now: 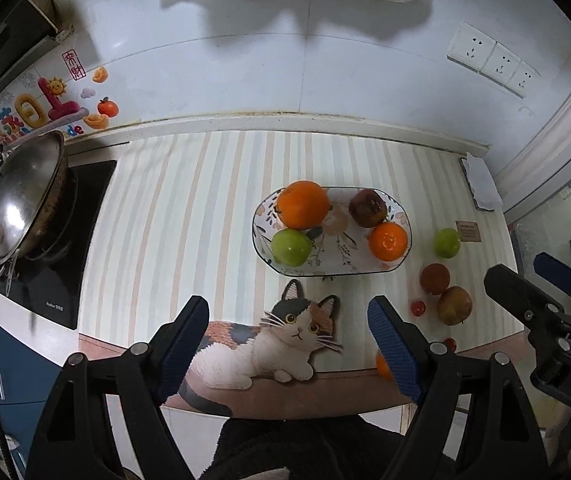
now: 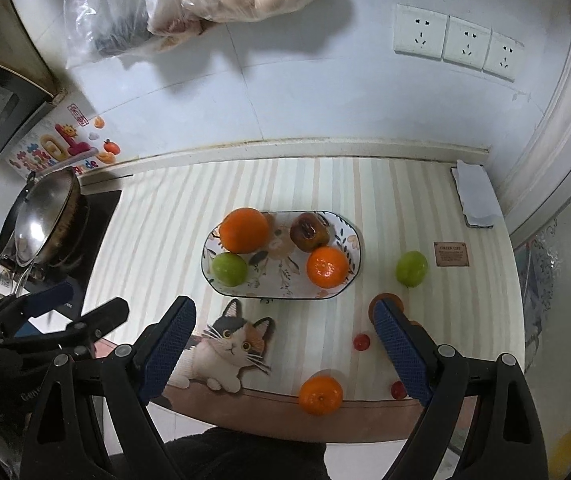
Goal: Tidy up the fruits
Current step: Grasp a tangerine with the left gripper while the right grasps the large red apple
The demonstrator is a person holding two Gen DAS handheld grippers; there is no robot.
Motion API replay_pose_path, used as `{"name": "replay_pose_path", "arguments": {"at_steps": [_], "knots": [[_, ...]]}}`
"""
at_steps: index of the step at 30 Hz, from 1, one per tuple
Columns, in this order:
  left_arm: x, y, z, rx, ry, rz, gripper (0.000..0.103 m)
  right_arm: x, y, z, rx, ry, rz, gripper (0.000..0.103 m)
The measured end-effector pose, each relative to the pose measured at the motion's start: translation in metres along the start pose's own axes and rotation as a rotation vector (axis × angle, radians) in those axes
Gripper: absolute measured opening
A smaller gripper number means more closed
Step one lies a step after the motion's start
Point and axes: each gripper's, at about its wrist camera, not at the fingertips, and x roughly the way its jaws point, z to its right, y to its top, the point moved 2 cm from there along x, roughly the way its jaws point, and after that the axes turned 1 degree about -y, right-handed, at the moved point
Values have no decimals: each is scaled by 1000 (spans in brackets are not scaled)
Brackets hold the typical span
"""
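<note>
Both the left gripper (image 1: pixel 288 344) and right gripper (image 2: pixel 285 344) are hanging wide apart, gripping nothing; 4 fruits are sitting in the plate (image 2: pixel 355 264) mid-frame, the loose tangerine (image 2: pixel 321 395) waiting lower center for collection.

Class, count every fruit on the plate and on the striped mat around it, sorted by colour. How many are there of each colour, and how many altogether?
Orange fruits: 3
Green fruits: 2
Dark reddish-brown fruits: 3
Small red fruits: 2
Total: 10
</note>
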Motion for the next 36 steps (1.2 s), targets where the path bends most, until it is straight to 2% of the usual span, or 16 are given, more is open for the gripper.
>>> {"name": "replay_pose_path", "arguments": {"at_steps": [5,10,16,20,22,27,32,34,36], "knots": [[15,0,4,7,5,-26,81,15,-5,8,36,25,-34,93],[54,-1,18,42,32,-86,81,51,-17,36,97,9,-113,93],[128,-17,59,128,10,-252,81,107,-48,95,224,-23,-228,93],[175,-38,94,188,-48,-385,81,144,-71,139,297,-68,-296,93],[190,-47,108,216,-62,-425,81,161,-81,159,328,-90,-328,93],[226,-79,149,285,-149,-573,81,190,-98,195,396,-103,-367,92],[252,-99,179,330,-174,-637,81,206,-104,214,426,-82,-374,87],[257,-102,185,349,-145,-619,63,213,-105,217,425,-76,-378,86],[256,-99,185,351,-141,-582,60,220,-104,216,421,-70,-381,84]]}}
